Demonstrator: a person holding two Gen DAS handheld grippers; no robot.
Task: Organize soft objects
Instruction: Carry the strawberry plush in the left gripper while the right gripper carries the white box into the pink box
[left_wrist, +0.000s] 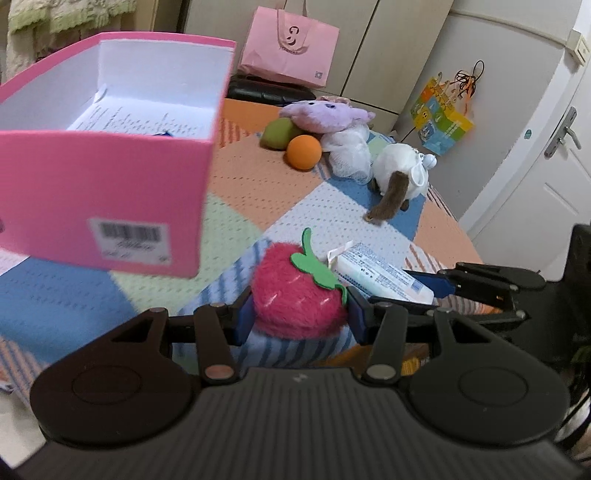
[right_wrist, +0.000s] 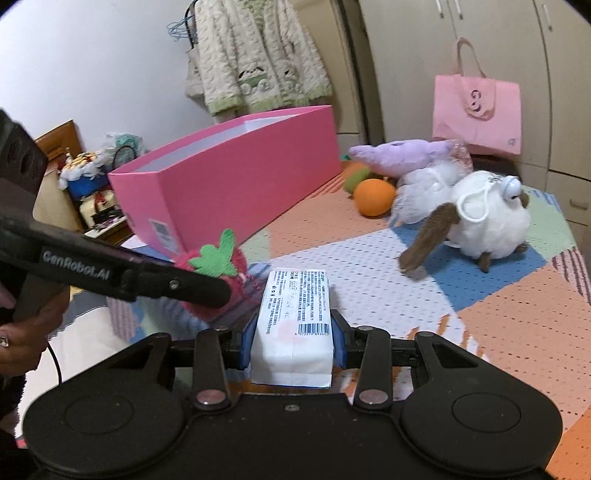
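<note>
Strawberry plush (left_wrist: 299, 295): fuzzy pink, green leaf, pinched by left fingers (left_wrist: 243, 319); right fingers (right_wrist: 339, 345) clamp tissue pack (right_wrist: 293, 325).

Left wrist view: mounted behind the left gripper (left_wrist: 299, 317), looking forward and downward along its fingers, close over the patchwork blanket (left_wrist: 258, 177). The open pink box (left_wrist: 107, 199) fills the upper left at close range; the cupboards and a door stand behind.

Right wrist view: mounted behind the right gripper (right_wrist: 291, 343), also angled downward, facing the same blanket (right_wrist: 517, 325) from further right, with the pink box (right_wrist: 229, 177) side-on.

Shared ground: box, strawberry plush (left_wrist: 299, 295) (right_wrist: 218, 273), tissue pack (left_wrist: 380, 275) (right_wrist: 295, 317), orange ball (left_wrist: 304, 152) (right_wrist: 373, 196), white plush (left_wrist: 400, 173) (right_wrist: 487, 218), pink bag (left_wrist: 290, 48) (right_wrist: 478, 114). Each view catches the other gripper at its edge.
</note>
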